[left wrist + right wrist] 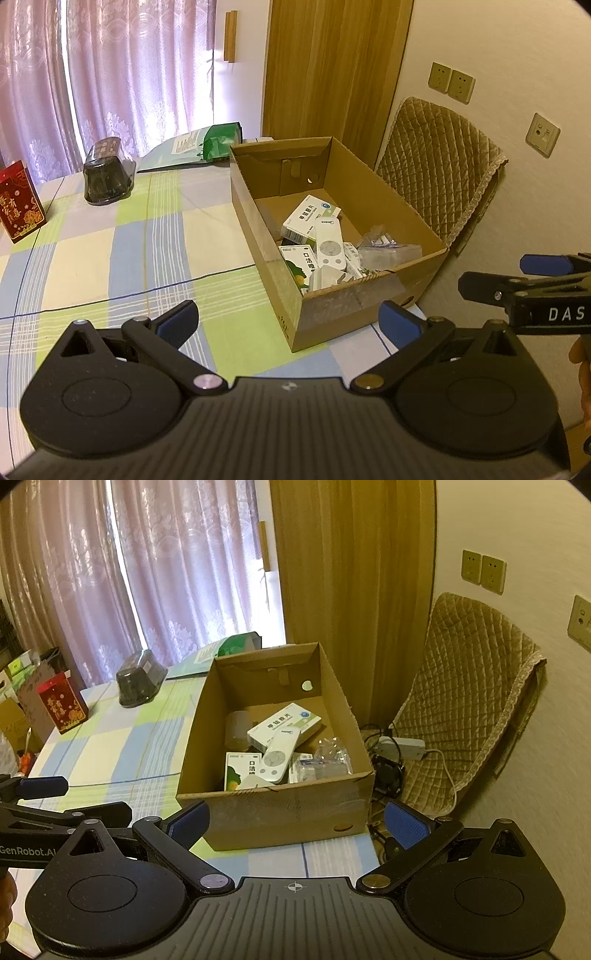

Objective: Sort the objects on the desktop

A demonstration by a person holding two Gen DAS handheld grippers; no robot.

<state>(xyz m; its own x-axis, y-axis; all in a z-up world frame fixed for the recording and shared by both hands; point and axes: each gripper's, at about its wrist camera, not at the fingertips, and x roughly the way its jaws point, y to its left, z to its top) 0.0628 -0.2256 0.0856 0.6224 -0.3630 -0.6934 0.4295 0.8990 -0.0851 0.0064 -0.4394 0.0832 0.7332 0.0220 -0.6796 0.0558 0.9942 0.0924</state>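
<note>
An open cardboard box (373,306) (288,812) stands at the right end of a checked tablecloth. Inside lie a white remote (328,243) (279,758), white medicine cartons (308,216) (284,723), a green and white carton (297,266) (238,771) and a clear plastic pack (388,249) (328,757). My left gripper (290,325) hovers open and empty before the box's near corner. My right gripper (297,821) is open and empty too, just short of the box's front wall. The right gripper's fingers (491,284) show at the right edge of the left wrist view.
On the cloth's far side sit a dark plastic container (107,177) (140,681), a red gift box (20,201) (62,707) and a green bag on papers (219,142) (238,644). A quilted chair (439,166) (469,694) and a power strip (400,746) lie beyond the table's right edge.
</note>
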